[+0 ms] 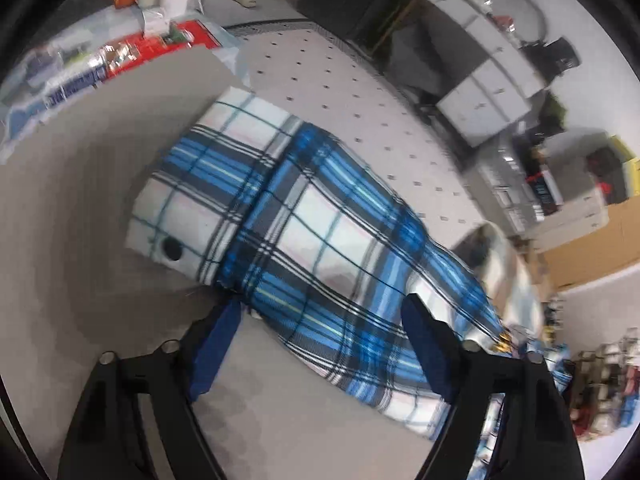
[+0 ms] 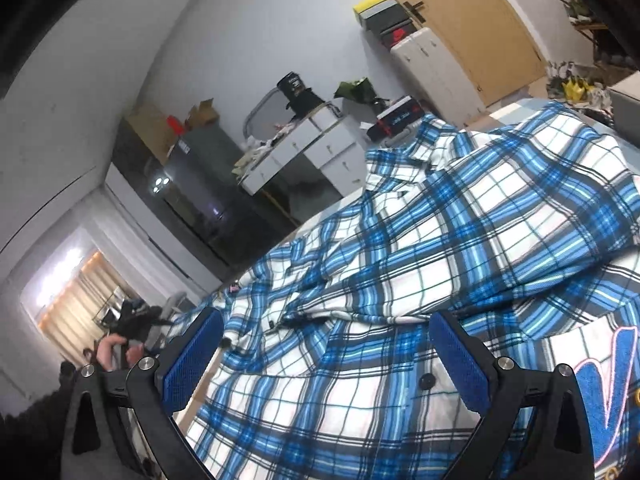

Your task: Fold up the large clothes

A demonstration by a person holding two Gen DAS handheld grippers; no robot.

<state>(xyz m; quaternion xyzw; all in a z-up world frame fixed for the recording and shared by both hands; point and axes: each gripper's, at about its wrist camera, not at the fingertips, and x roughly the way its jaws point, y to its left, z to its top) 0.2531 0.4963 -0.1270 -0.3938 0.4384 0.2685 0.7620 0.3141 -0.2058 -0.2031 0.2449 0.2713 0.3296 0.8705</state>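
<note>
Left view: sleeve; right: shirt front

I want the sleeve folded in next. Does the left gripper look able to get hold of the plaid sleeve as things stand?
Probably yes. The left gripper is open with the plaid sleeve lying between its fingers on the grey surface, and nothing covers the sleeve there.

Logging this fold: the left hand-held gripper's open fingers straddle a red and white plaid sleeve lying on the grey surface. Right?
Only the colour is wrong. In the left wrist view the sleeve between the left hand-held gripper is blue and white plaid.
</note>
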